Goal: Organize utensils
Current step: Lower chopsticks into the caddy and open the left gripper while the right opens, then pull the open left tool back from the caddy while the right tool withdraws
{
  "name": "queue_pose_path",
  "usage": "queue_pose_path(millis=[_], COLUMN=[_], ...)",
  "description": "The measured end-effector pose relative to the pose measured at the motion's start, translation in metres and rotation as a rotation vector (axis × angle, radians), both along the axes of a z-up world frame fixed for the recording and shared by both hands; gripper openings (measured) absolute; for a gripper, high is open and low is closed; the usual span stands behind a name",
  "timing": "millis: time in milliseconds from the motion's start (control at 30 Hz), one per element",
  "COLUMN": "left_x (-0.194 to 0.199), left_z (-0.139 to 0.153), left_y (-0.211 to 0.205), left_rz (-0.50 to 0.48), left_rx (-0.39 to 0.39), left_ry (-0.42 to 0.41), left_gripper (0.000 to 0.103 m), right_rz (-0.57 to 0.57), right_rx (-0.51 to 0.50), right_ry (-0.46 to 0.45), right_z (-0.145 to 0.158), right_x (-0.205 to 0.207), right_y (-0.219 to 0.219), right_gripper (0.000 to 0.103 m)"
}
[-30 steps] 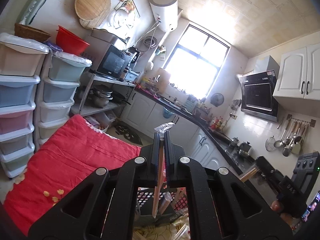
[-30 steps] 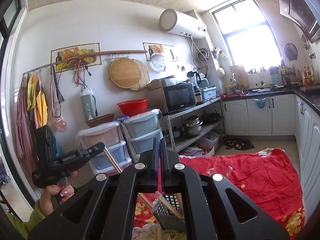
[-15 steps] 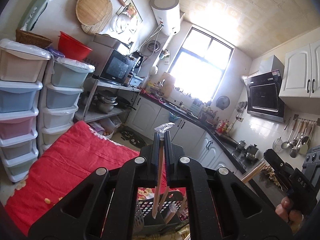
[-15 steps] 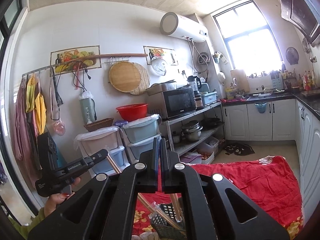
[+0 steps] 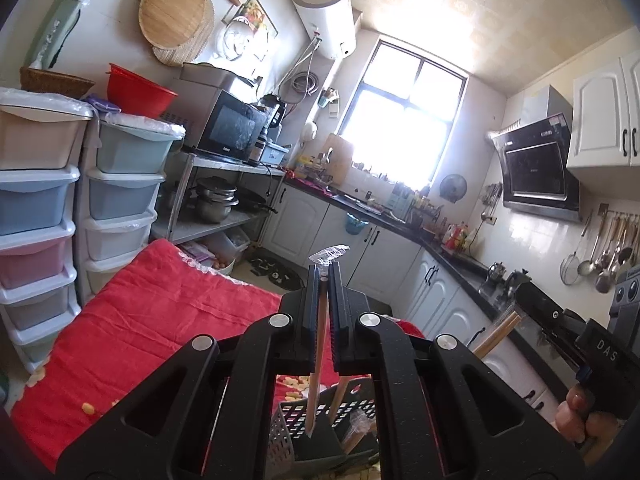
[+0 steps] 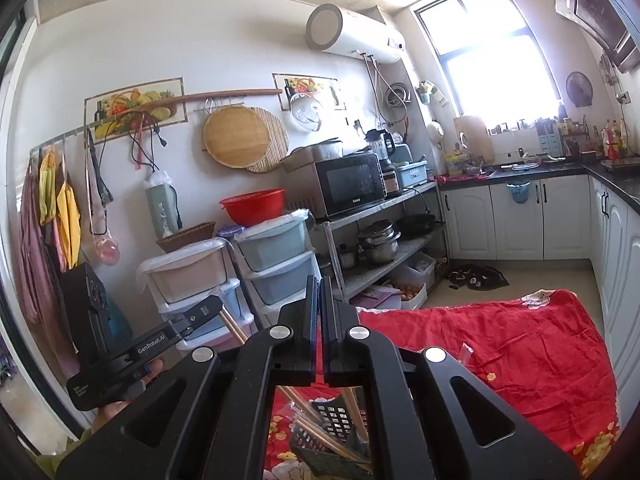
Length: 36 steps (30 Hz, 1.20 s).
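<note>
My left gripper [image 5: 324, 270] is shut on a wooden chopstick [image 5: 315, 364] with a bit of clear wrapper at its top. The chopstick's tip hangs over a dark perforated utensil basket [image 5: 316, 420] on the red cloth. My right gripper [image 6: 319, 280] is shut on wooden chopsticks [image 6: 353, 404] that reach down into the same basket [image 6: 332, 436]. In the left wrist view the right gripper's chopsticks [image 5: 496, 334] show at the right. In the right wrist view the left gripper body [image 6: 152, 344] shows at the left with its chopstick [image 6: 234, 326].
A red cloth [image 5: 160, 320] covers the work surface. Stacked plastic drawers [image 5: 36, 208] stand at its far side beside a metal shelf [image 5: 224, 200] with pots and a microwave. White cabinets [image 6: 520, 216] and a dark counter run under the window.
Both grippers have risen and tilted slightly, so the basket now shows more between the fingers in each view. Both remain shut on their chopsticks.
</note>
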State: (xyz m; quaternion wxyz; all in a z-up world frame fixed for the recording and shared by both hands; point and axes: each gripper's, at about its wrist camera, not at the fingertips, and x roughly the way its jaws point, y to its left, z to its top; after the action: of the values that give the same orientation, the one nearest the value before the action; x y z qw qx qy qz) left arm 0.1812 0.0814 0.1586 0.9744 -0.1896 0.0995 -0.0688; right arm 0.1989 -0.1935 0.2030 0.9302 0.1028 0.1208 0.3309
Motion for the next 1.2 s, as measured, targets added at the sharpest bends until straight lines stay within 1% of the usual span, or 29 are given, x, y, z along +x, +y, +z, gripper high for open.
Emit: queue_pose_path(millis=[500, 800, 833, 867, 900, 933, 967, 1000, 1067, 1100, 1167, 1200], left_x=[0.016, 0.019, 0.019, 0.019, 0.019, 0.019, 0.018, 0.017, 0.016, 0.015, 0.012, 0.011], left_z=[-0.038, -0.051, -0.052, -0.053, -0.055, -0.055, -0.056, -0.056, -0.056, -0.056, -0.056, -0.055], left_y=[-0.013, -0.021, -0.021, -0.022, -0.022, -0.021, -0.022, -0.021, -0.021, -0.021, -0.019, -0.020], left_rz=[-0.037, -0.055, -0.059, -0.059, -0.059, -0.059, -0.059, -0.058, -0.058, -0.058, -0.056, -0.055], left_rx=[0.007, 0.025, 0.026, 0.026, 0.025, 0.025, 0.025, 0.025, 0.024, 0.022, 0.017, 0.016], left_ry=[0.074, 0.109, 0.115, 0.120, 0.125, 0.128, 0.130, 0.131, 0.134, 0.134, 0.136, 0.136], left_gripper=[0.002, 0.003, 0.005, 0.009, 0.012, 0.016, 0.020, 0.022, 0.029, 0.031, 0.042, 0.045], right_rz=[-0.005, -0.035, -0.037, -0.040, -0.043, -0.047, -0.051, -0.057, -0.064, -0.067, -0.080, -0.085], right_rx=[-0.042, -0.066, -0.068, -0.074, -0.078, -0.083, -0.084, -0.085, -0.086, -0.088, -0.093, -0.094], right_ry=[0.085, 0.138, 0.142, 0.149, 0.151, 0.150, 0.146, 0.141, 0.135, 0.133, 0.127, 0.126], right_z=[-0.038, -0.059, -0.060, -0.062, -0.063, -0.064, -0.064, -0.065, -0.065, -0.065, -0.066, -0.066], right_x=[0.021, 0.031, 0.032, 0.032, 0.032, 0.031, 0.030, 0.028, 0.026, 0.025, 0.023, 0.022], right_y=[0.017, 0.016, 0.016, 0.015, 0.015, 0.014, 0.013, 0.012, 0.010, 0.009, 0.006, 0.004], right_gripper=[0.002, 0.003, 0.003, 0.003, 0.005, 0.012, 0.015, 0.019, 0.021, 0.022, 0.027, 0.029])
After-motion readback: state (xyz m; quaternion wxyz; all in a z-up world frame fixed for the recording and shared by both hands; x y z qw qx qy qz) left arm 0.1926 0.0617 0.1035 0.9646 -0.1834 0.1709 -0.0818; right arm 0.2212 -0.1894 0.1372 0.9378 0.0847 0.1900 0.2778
